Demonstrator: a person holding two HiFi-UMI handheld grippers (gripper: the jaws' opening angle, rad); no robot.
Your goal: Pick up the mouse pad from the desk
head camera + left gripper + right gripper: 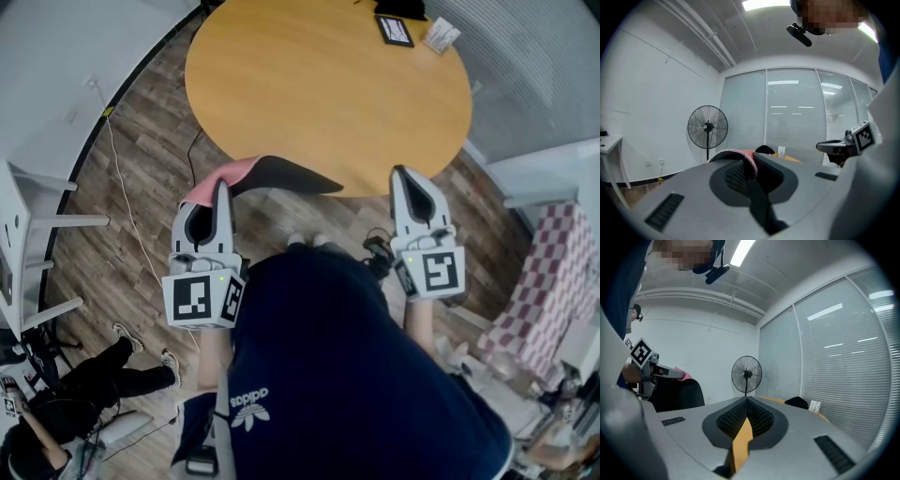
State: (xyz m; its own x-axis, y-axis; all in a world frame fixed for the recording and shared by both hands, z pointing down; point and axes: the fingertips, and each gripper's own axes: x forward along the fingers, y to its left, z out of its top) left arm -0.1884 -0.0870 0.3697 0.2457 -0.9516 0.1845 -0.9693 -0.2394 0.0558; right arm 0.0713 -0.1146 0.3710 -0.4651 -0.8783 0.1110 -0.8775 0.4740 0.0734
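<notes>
Mouse pad point(272, 174) up in the air, lifted clear of the round wooden table point(328, 94), just over the near edge of the top on its left part. Pink face upward, black underside turned toward the camera, free end sagging a little toward the table edge without touching it, as far as can be seen. Held by one end in the left gripper point(222, 189), jaws pressed closed on the pink, stitched rim with only the thin sheet between them; seen clearly in the left gripper view, with the pad folding over the left jaw. Right gripper point(403, 178) near the same near edge, further right and well apart from the pad, pointing almost level; jaws brought together at the tips, only a narrow slit behind them, nothing held. At the far right edge of the table, small black-framed tablet point(394, 30) and white card point(441, 36) just beside it. Standing fan point(707, 127) against the white wall behind the table. Red and white checked cloth point(548, 281) on the floor side at the right.
</notes>
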